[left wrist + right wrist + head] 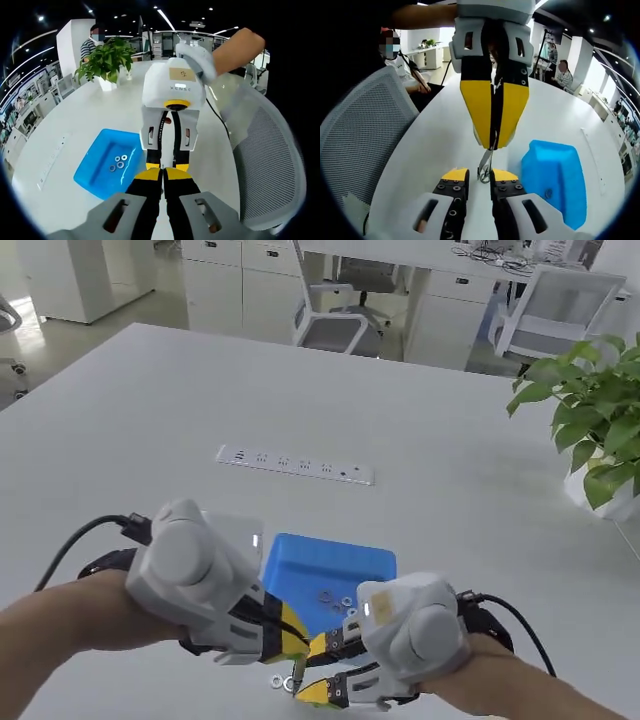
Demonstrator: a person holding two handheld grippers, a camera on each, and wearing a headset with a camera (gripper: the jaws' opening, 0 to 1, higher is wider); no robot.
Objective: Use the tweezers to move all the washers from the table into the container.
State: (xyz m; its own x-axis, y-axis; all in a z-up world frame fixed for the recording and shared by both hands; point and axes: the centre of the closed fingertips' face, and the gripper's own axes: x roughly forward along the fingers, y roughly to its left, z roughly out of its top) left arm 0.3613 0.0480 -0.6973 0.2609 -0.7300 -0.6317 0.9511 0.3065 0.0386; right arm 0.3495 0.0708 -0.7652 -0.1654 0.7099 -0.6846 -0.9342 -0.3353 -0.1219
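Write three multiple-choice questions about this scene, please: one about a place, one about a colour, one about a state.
1. Where does the power strip lie, relative to the container?
A) inside it
B) beyond it, on the table
C) under it

2. Which colour is the container?
A) red
B) blue
C) green

3. How is the left gripper?
A) wide open and empty
B) shut on a leaf
C) shut on the tweezers

Answers:
1 B: in the head view the strip lies farther up the table.
2 B: its walls are blue.
3 C: its yellow jaws pinch the tweezers in the right gripper view.
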